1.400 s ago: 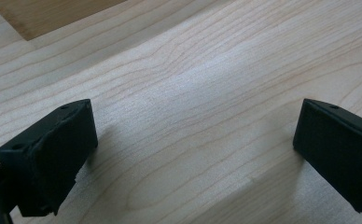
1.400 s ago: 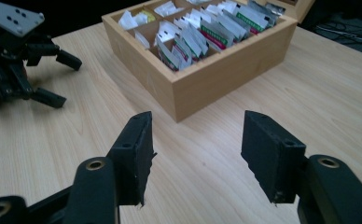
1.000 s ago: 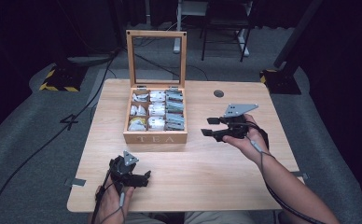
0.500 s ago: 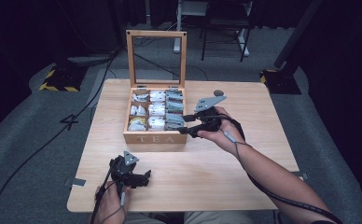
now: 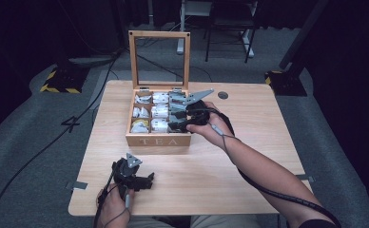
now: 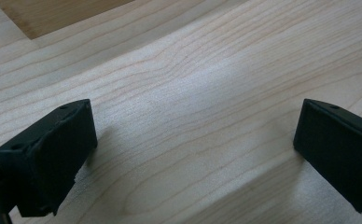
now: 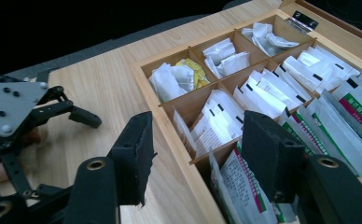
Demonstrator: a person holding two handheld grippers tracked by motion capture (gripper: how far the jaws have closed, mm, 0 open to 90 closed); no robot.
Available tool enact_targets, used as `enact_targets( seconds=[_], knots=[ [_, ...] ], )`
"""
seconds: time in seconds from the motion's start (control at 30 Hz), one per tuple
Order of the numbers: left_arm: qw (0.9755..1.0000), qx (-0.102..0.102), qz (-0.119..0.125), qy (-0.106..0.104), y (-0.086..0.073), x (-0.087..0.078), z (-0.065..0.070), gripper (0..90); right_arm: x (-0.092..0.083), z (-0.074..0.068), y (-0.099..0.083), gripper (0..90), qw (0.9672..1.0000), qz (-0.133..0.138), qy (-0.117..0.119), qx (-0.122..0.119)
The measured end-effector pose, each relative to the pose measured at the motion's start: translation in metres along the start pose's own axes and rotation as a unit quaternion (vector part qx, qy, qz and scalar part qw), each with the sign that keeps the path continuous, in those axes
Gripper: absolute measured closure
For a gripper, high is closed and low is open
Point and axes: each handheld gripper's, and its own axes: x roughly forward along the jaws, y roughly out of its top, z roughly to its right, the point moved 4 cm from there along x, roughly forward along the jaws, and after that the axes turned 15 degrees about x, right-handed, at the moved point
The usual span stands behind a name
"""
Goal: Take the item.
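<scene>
Tea box [image 5: 158,140] stands on the table [image 5: 268,142], left of centre toward the far edge, its lid [image 5: 159,59] upright at the far side. Sachets [image 5: 160,112] fill its compartments. Right gripper [image 5: 175,126] hangs over the box's near right compartments. Left gripper [image 5: 147,180] rests on the table near the near edge, well apart from the box.

The table [image 5: 249,156] was evenly lit from above against dark surroundings, with soft shadows under the blurred near jaws.
</scene>
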Motion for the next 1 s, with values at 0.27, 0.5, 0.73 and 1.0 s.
enact_targets(
  seconds=[0.27,0.5,0.73,1.0],
  knots=[
    [1.0,0.0,0.0,0.0,0.0,0.0,0.0,0.0,0.017,0.004,0.011,49.9,0.9996,-0.019,-0.017,-0.009],
    [1.0,0.0,0.0,0.0,0.0,0.0,0.0,0.0,0.039,0.006,0.017,54.8,0.9993,-0.037,-0.012,0.0],
    [1.0,0.0,0.0,0.0,0.0,0.0,0.0,0.0,0.061,0.007,0.012,61.6,0.9975,-0.07,-0.014,-0.003],
    [1.0,0.0,0.0,0.0,0.0,0.0,0.0,0.0,0.076,0.008,0.006,69.8,0.9954,-0.092,-0.015,0.023]
  ],
)
